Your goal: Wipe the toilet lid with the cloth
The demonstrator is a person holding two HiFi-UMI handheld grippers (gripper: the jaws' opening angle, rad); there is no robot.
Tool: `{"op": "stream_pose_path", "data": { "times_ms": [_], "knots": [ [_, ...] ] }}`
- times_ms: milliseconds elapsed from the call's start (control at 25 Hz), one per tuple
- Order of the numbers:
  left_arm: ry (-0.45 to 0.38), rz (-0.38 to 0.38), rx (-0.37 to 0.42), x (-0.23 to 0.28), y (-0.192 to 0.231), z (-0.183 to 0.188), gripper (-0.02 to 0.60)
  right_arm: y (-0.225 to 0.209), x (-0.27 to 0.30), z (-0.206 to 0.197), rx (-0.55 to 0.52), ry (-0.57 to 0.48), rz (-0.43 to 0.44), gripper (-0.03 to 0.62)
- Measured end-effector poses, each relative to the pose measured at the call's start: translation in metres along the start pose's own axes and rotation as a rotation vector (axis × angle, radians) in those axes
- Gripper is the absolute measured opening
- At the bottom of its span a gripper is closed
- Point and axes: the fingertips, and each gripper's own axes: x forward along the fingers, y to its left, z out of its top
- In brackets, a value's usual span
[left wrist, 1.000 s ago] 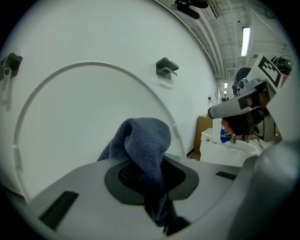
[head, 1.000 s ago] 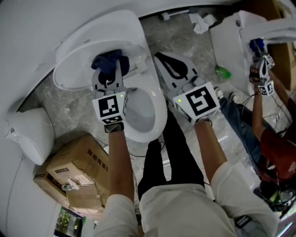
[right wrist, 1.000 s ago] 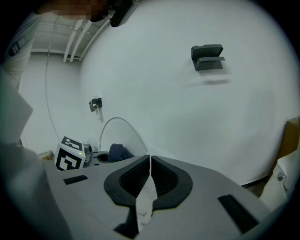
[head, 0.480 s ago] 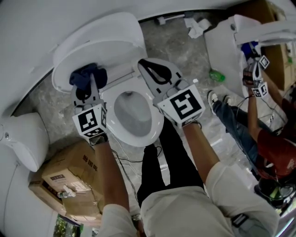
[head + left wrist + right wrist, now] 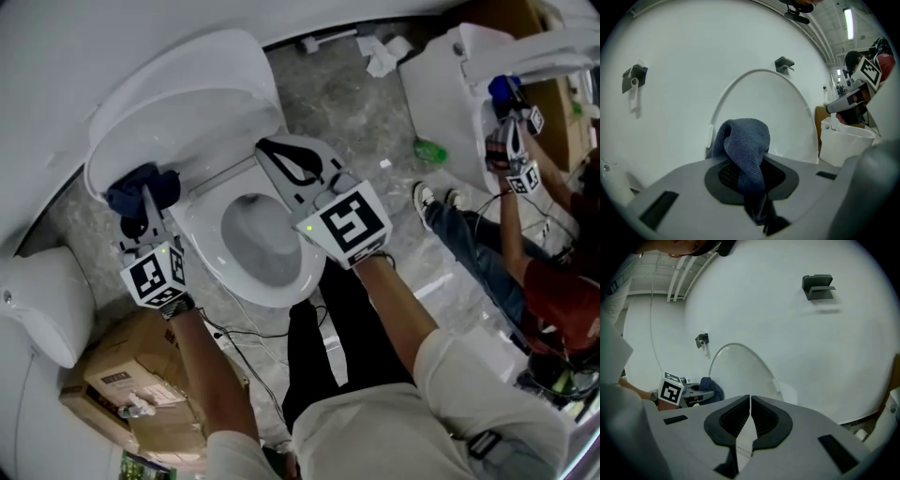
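The white toilet lid (image 5: 178,103) stands raised, its inner face toward me. A dark blue cloth (image 5: 139,186) bunches against the lid's lower left part, and my left gripper (image 5: 145,202) is shut on it. In the left gripper view the cloth (image 5: 745,140) hangs folded between the jaws of the left gripper (image 5: 751,168), with the lid (image 5: 761,108) right behind. My right gripper (image 5: 274,148) hovers over the back of the seat (image 5: 211,253), shut and empty. The right gripper view has its pads (image 5: 736,418) together and the lid (image 5: 740,369) beyond.
A cardboard box (image 5: 141,370) sits on the floor at lower left, beside a white rounded fixture (image 5: 47,300). At upper right another person (image 5: 553,281) works with grippers at a second toilet (image 5: 450,84). A green object (image 5: 429,150) and paper scraps (image 5: 380,56) lie on the floor.
My left gripper has carried the cloth leftward across the lid's lower part. The right gripper has drifted slightly left, still shut.
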Motion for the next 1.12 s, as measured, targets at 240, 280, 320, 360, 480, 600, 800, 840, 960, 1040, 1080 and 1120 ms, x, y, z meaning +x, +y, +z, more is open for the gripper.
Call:
{"op": "stream_pose_path", "data": {
  "times_ms": [240,280,320,360,480,600,800,840,960,1040,1080,1120],
  "knots": [
    [0.022,0.007,-0.049,0.002,-0.001,-0.022,0.060,-0.002,-0.002,-0.009,0.011,-0.004,0.003,0.029],
    [0.022,-0.001,-0.057,0.006,-0.007,-0.025,0.060,-0.004,-0.003,-0.013,0.010,0.005,-0.002,0.029],
    [0.022,-0.008,-0.058,0.009,-0.012,-0.027,0.060,-0.006,-0.002,-0.017,0.008,0.015,-0.004,0.030],
    [0.022,-0.013,-0.055,0.013,-0.016,-0.027,0.060,-0.007,-0.001,-0.021,0.007,0.023,-0.005,0.029],
    [0.020,-0.032,-0.050,0.020,-0.031,-0.025,0.060,-0.010,-0.002,-0.021,0.012,0.017,-0.008,0.030],
    [0.018,-0.071,-0.050,0.028,-0.056,-0.022,0.060,-0.019,-0.011,-0.020,0.014,0.015,-0.024,0.030],
    [-0.001,-0.127,-0.038,0.043,-0.090,-0.010,0.060,-0.036,-0.024,-0.019,0.018,0.011,-0.057,0.030],
    [-0.004,-0.136,-0.037,0.045,-0.096,-0.007,0.060,-0.040,-0.027,-0.018,0.019,0.009,-0.063,0.029],
    [-0.009,-0.167,-0.037,0.051,-0.115,0.001,0.060,-0.050,-0.038,-0.017,0.019,0.010,-0.080,0.030],
    [-0.014,-0.193,-0.031,0.053,-0.130,0.007,0.060,-0.056,-0.045,-0.015,0.021,0.011,-0.086,0.029],
    [-0.018,-0.204,-0.027,0.056,-0.137,0.011,0.060,-0.059,-0.048,-0.014,0.022,0.010,-0.089,0.029],
    [-0.022,-0.215,-0.025,0.058,-0.144,0.015,0.060,-0.062,-0.051,-0.012,0.021,0.007,-0.093,0.029]
  ]
}}
